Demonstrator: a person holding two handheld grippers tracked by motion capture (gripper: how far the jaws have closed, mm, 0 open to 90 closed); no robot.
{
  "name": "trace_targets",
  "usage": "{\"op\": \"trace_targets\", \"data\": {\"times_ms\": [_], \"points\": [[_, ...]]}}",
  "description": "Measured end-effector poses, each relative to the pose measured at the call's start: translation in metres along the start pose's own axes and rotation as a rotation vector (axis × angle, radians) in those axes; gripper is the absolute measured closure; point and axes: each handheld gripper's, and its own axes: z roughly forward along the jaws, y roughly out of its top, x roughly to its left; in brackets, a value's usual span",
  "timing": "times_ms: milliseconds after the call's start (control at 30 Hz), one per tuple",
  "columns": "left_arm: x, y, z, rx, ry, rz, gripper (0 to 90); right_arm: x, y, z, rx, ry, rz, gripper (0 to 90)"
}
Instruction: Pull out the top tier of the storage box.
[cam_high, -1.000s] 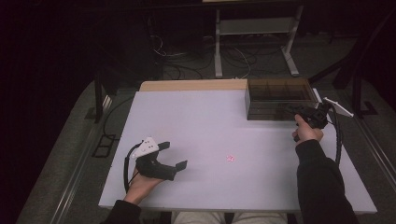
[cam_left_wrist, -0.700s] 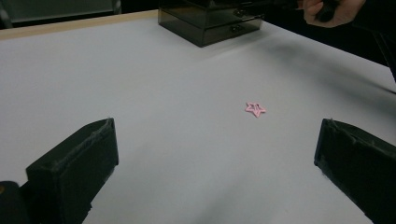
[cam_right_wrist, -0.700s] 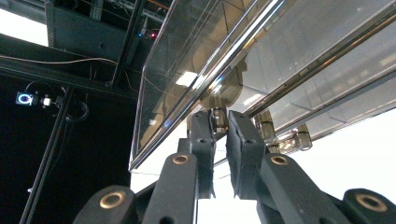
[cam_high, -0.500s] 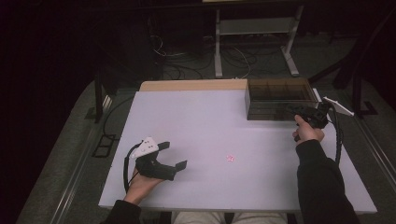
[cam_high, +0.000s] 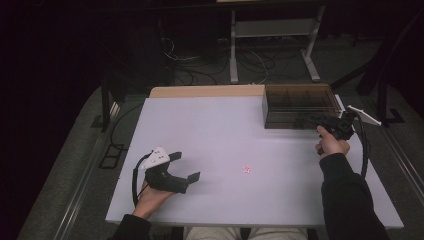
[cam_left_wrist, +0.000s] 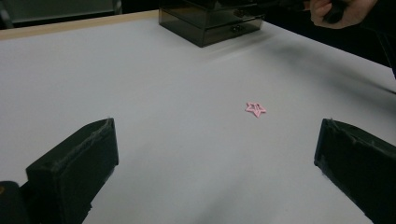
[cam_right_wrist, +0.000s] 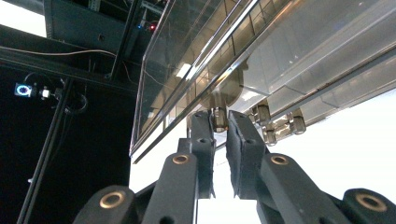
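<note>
A: Where's the left claw (cam_high: 186, 167)?

B: Near the front left of the tabletop (cam_high: 225, 130), low over it in the person's left hand (cam_high: 150, 197). Its jaws are spread wide, with nothing between them. In the left gripper view they stand at the two bottom corners with bare tabletop between.

A: And the pink thing?

B: A small pink star (cam_left_wrist: 256, 109), flat on the tabletop, ahead of the left claw and a bit toward its right jaw. From the high view the star (cam_high: 246, 170) lies near the middle, toward the front, well apart from both claws.

A: The right claw (cam_right_wrist: 220, 122)?

B: At the drawer box (cam_high: 300, 105), the smoky clear box at the back right corner. The right hand (cam_high: 331, 145) holds the claw against the box's front. In the right gripper view the jaws are pressed onto a small metal knob (cam_right_wrist: 218, 117) on a drawer front, pinching it from both sides.

A: Any other knobs?

B: Two more (cam_right_wrist: 275, 125) just beside it. In the left gripper view the box (cam_left_wrist: 210, 21) sits far off with the right hand next to it.
</note>
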Motion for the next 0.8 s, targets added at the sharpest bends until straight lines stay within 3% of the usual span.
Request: {"op": "trace_targets", "data": {"times_ms": [800], "points": [[-0.0001, -0.0001, 0.0003, 0.003, 0.001, 0.001, 0.0, -0.0009, -0.0062, -0.0084, 0.013, 0.002, -0.026, 81.0]]}}
